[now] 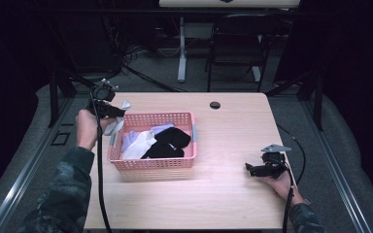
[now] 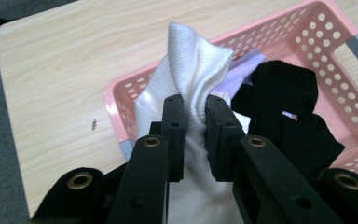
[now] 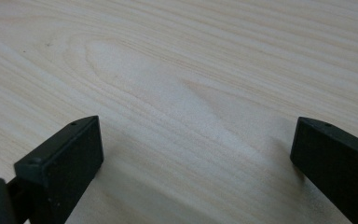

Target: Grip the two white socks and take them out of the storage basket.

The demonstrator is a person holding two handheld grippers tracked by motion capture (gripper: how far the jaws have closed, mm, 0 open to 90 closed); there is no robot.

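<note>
You are lifting a white sock out of the pink basket.

From the high view, your left gripper (image 1: 110, 110) is hovering at the basket's (image 1: 151, 164) far left corner, the white sock (image 1: 113, 125) dangling half hidden behind it; your right gripper (image 1: 258, 169) is resting on the table (image 1: 223, 194) at the near right. In the left gripper view, the jaws are clamping the sock's (image 2: 186, 74) bunched fabric above black clothes (image 2: 289, 107). In the right gripper view, the jaws are spreading wide over bare wood.
</note>
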